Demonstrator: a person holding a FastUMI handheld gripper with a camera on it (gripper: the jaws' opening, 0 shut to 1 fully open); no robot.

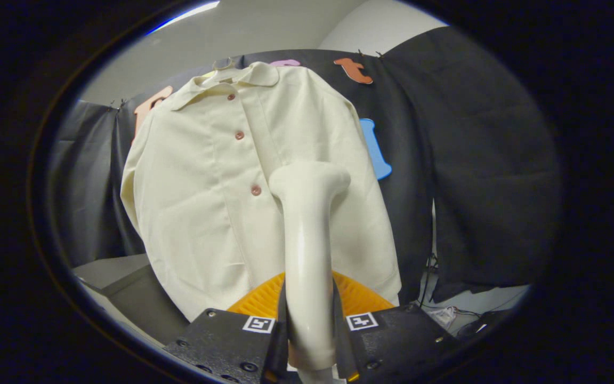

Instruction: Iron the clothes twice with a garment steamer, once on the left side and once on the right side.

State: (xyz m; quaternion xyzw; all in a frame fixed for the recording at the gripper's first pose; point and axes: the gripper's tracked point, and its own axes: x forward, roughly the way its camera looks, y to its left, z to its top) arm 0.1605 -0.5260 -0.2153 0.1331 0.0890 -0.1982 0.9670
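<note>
Cream plastic marks the garment steamer [307, 256], whose handle is clamped between both fingers of the hand-held gripper [309, 341] at the bottom centre of the frame. Its head is seen against the cream button-front shirt [216, 186], hung before the black cloth wall [472, 160], right of the buttons.

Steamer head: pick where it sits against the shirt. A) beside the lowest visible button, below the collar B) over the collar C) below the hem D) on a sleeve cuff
A: the steamer, clamped in the hand-held gripper, has its head beside the shirt's lowest visible button.
</note>
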